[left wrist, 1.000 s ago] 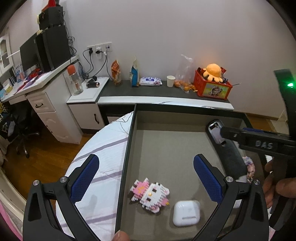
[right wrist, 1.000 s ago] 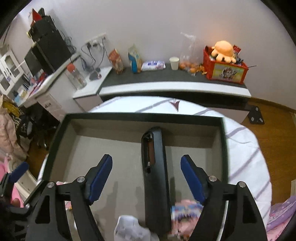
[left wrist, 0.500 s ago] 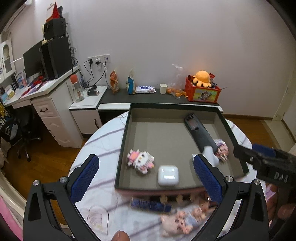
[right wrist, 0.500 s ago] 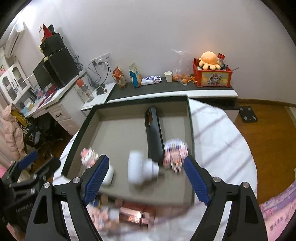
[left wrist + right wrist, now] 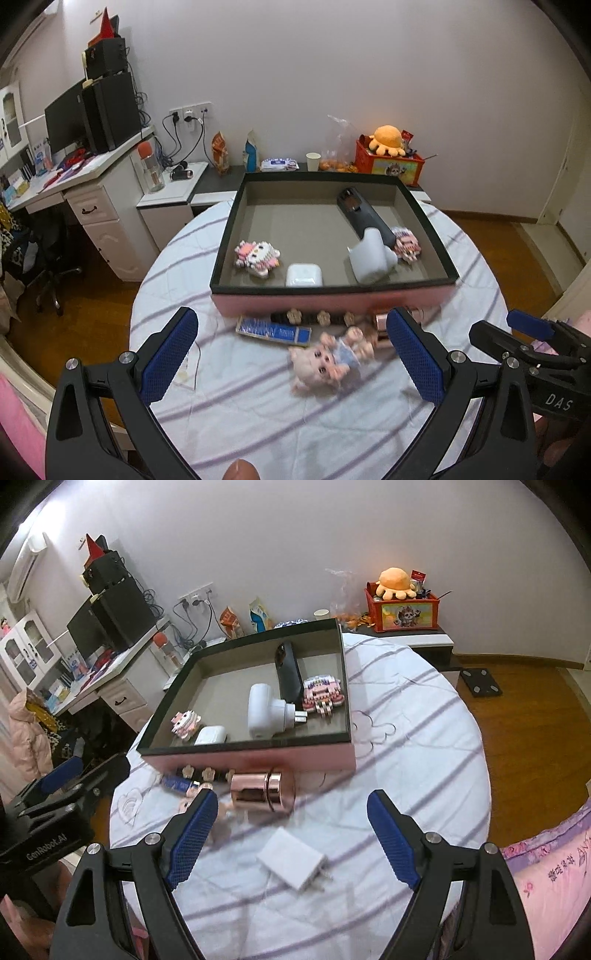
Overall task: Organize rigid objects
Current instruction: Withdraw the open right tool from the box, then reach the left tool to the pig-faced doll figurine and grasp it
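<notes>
Two claws hang over the round table with jaws spread wide and nothing between them. Ahead of both sits the box (image 5: pixel 334 758), dark-rimmed and pink-walled, already holding a black remote (image 5: pixel 288 674), a white plug adapter (image 5: pixel 264 710), an earbud case (image 5: pixel 303 275) and two brick-built figures (image 5: pixel 256 254) (image 5: pixel 321 696).

Several pieces lie on the striped cloth (image 5: pixel 406 738), outside the box. For the right gripper (image 5: pixel 291 843), the white charger (image 5: pixel 291 862) sits almost directly between its blue fingers (image 5: pixel 190 838), just beneath and slightly forward, with its prongs pointing to that claw's right and toward the camera. Its long axis runs diagonally across the jaw line, so I judge a small wrist turn would square the pads to its flat sides. Farther ahead, touching or nearly touching the box's front wall, lies the rose-gold cylinder (image 5: pixel 262 792), its long axis crosswise to the claw.

For the left gripper (image 5: pixel 291 356), the pink doll (image 5: pixel 328 360) lies just ahead and to the right of centre, blurred, body slanting away to the right. Beyond it, close to the box wall, are a blue flat pack (image 5: pixel 273 330) and a dark band with flower charms (image 5: pixel 314 317).

The charger is plainly nearer the right claw; the doll is the left's closest piece. Which goes first cannot be told, but the right claw looks best placed to descend on the charger.
</notes>
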Demonstrator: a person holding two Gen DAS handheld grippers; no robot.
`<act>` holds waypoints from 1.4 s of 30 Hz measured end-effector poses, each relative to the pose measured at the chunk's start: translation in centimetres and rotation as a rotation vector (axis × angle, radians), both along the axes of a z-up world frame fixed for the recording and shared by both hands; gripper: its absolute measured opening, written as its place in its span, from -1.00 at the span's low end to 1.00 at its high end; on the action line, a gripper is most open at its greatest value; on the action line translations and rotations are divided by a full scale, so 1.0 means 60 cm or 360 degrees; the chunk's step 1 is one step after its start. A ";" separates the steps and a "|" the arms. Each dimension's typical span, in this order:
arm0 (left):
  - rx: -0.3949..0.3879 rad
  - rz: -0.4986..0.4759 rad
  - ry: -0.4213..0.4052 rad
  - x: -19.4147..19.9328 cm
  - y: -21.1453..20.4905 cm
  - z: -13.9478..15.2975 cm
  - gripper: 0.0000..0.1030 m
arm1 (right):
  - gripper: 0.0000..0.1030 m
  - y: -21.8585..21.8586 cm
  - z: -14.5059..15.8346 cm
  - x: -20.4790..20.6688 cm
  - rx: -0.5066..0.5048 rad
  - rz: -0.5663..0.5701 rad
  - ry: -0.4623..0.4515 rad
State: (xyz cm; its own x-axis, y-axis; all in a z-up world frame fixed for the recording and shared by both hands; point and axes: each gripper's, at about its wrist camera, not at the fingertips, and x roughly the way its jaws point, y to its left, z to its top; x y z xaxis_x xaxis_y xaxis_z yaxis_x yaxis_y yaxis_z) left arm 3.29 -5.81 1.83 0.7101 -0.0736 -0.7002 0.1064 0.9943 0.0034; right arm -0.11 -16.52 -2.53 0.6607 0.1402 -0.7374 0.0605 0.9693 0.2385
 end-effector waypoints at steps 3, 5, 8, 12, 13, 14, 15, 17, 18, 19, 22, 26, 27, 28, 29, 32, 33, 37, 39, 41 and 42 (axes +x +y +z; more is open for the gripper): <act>0.0013 0.0007 0.0008 -0.017 0.000 -0.005 1.00 | 0.64 0.001 0.003 -0.017 0.0003 -0.0004 -0.0016; 0.0017 0.0019 0.0028 -0.026 0.004 -0.016 1.00 | 0.64 0.001 0.002 -0.028 -0.0003 -0.0005 -0.0025; 0.0016 0.0023 0.0100 -0.032 0.007 -0.044 1.00 | 0.64 0.000 -0.004 -0.036 -0.0008 -0.0001 -0.0017; 0.0024 0.0000 0.0168 -0.035 0.003 -0.076 1.00 | 0.64 -0.003 -0.016 -0.042 -0.0002 -0.0001 0.0008; 0.0027 -0.0012 0.0177 -0.034 -0.001 -0.081 1.00 | 0.64 -0.006 -0.018 -0.039 0.0002 -0.0001 0.0013; 0.0028 -0.0022 0.0184 -0.031 -0.007 -0.086 1.00 | 0.64 -0.009 -0.020 -0.036 0.0006 -0.0004 0.0019; 0.0024 -0.0036 0.0191 -0.029 -0.012 -0.090 1.00 | 0.64 -0.010 -0.021 -0.037 0.0006 -0.0006 0.0021; 0.0014 -0.0069 0.0215 -0.019 -0.022 -0.101 1.00 | 0.64 -0.013 -0.024 -0.034 0.0012 -0.0011 0.0028; 0.0018 -0.0077 0.0228 -0.014 -0.027 -0.107 1.00 | 0.64 -0.014 -0.026 -0.032 0.0014 -0.0013 0.0033; 0.0025 -0.0082 0.0242 -0.006 -0.032 -0.115 1.00 | 0.64 -0.016 -0.028 -0.029 0.0015 -0.0016 0.0038; 0.0066 -0.0067 0.0291 0.019 -0.043 -0.144 1.00 | 0.64 -0.024 -0.039 -0.021 0.0022 -0.0029 0.0064; 0.0128 -0.0035 0.0331 0.049 -0.048 -0.179 1.00 | 0.64 -0.034 -0.052 -0.009 0.0032 -0.0050 0.0099; 0.0141 -0.0031 0.0339 0.056 -0.050 -0.187 1.00 | 0.64 -0.036 -0.054 -0.006 0.0033 -0.0056 0.0106; 0.0153 -0.0030 0.0349 0.063 -0.051 -0.195 0.99 | 0.64 -0.038 -0.056 -0.003 0.0035 -0.0060 0.0112; 0.0154 -0.0032 0.0359 0.068 -0.051 -0.201 0.93 | 0.64 -0.038 -0.059 0.001 0.0037 -0.0061 0.0118; 0.0059 -0.0057 0.0364 0.077 -0.043 -0.205 0.66 | 0.64 -0.039 -0.063 0.008 0.0033 -0.0058 0.0131; 0.0053 -0.0062 0.0358 0.078 -0.042 -0.203 0.45 | 0.64 -0.039 -0.064 0.009 0.0033 -0.0057 0.0135; 0.0014 -0.0068 0.0353 0.080 -0.032 -0.196 -0.01 | 0.64 -0.039 -0.068 0.014 0.0034 -0.0062 0.0148; -0.0020 -0.0079 0.0359 0.079 -0.026 -0.196 -0.06 | 0.64 -0.036 -0.069 0.014 0.0032 -0.0057 0.0150; -0.0035 -0.0076 0.0356 0.076 -0.020 -0.194 -0.10 | 0.64 -0.031 -0.068 0.014 0.0031 -0.0046 0.0150; -0.0048 -0.0076 0.0364 0.074 -0.017 -0.193 -0.10 | 0.64 -0.029 -0.068 0.014 0.0029 -0.0041 0.0150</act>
State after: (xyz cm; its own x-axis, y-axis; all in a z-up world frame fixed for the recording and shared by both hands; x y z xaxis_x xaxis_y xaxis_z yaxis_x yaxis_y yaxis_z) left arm 7.74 -6.86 -9.73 0.5286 -0.1265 -0.8394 0.1481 0.9874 -0.0556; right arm 0.75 -18.24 -6.59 0.5922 0.1378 -0.7939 0.1085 0.9627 0.2480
